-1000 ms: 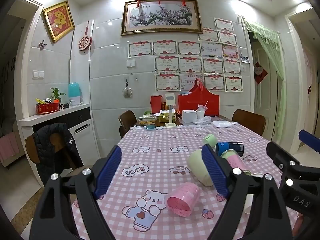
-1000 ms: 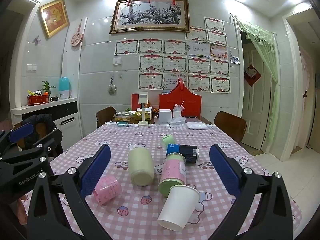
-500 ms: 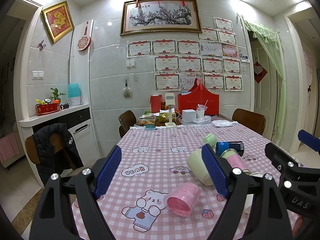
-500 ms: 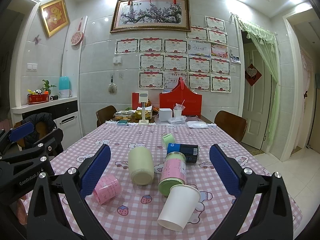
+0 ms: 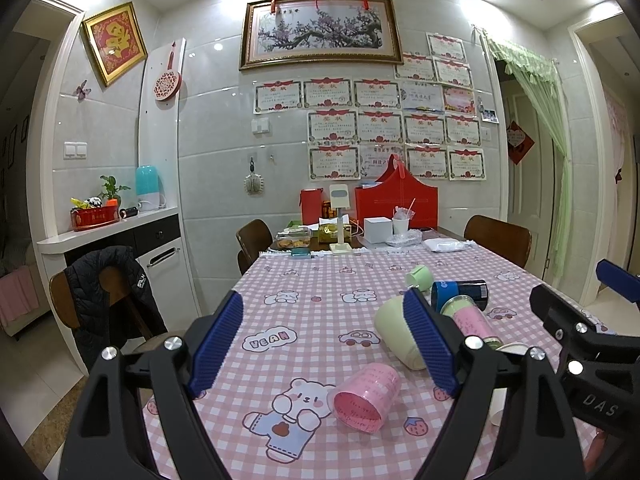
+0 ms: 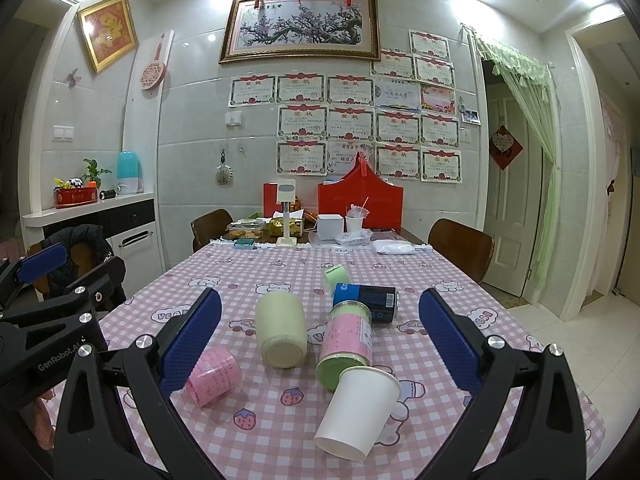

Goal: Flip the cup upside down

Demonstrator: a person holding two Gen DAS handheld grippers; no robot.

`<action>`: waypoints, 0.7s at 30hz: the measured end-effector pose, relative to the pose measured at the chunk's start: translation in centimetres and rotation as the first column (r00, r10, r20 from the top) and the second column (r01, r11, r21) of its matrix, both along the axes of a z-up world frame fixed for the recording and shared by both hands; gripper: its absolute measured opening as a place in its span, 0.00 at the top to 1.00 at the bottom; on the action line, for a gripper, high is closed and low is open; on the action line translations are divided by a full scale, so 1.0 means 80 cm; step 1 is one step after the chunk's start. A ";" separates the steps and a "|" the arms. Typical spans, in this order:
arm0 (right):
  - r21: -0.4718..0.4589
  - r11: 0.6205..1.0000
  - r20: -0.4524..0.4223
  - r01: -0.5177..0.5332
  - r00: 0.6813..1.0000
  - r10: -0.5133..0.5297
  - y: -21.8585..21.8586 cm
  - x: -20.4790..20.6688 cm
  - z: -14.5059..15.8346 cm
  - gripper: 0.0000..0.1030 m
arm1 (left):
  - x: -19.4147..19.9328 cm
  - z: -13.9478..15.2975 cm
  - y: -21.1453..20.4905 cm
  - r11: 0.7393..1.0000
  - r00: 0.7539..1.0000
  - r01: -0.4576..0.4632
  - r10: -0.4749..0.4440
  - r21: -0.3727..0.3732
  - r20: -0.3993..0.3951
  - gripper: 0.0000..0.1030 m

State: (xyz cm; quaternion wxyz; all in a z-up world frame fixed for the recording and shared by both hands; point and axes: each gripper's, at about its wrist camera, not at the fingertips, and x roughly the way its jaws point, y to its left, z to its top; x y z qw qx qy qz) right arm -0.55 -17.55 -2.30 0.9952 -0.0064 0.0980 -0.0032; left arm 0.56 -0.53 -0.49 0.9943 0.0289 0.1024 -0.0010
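Several cups lie on their sides on the pink checked tablecloth. A white paper cup lies nearest, between my right gripper's fingers in view. A pink cup lies to the left, a cream cup behind it. A pink-and-green cup, a dark blue cup and a small green cup lie further back. My right gripper is open and empty above the table's near edge. My left gripper is open and empty to its left.
The far end of the table holds a red box, a white box, food containers and a small stand. Wooden chairs stand at both sides. A chair with a black jacket is left of the table.
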 end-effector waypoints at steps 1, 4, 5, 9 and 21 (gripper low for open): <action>0.001 1.000 -0.001 -0.001 1.000 0.001 0.000 0.001 -0.001 0.07 | 0.000 0.000 0.000 1.000 1.000 0.000 0.000 0.000 -0.001 0.21; 0.000 1.000 -0.003 0.000 1.000 0.000 0.000 0.001 -0.004 0.07 | 0.003 -0.005 -0.002 1.000 1.000 0.001 -0.001 -0.002 -0.003 0.21; 0.000 1.000 -0.003 0.000 1.000 0.000 0.000 0.001 -0.004 0.07 | 0.003 -0.005 -0.002 1.000 1.000 0.001 -0.001 -0.002 -0.003 0.21; 0.001 1.000 -0.005 0.001 1.000 -0.001 -0.001 0.003 -0.006 0.07 | 0.002 -0.008 -0.001 1.000 1.000 0.003 -0.003 -0.003 -0.002 0.21; -0.002 1.000 -0.019 0.010 1.000 -0.010 -0.005 0.019 -0.007 0.07 | 0.023 -0.015 -0.007 1.000 1.000 0.017 -0.017 -0.005 -0.020 0.21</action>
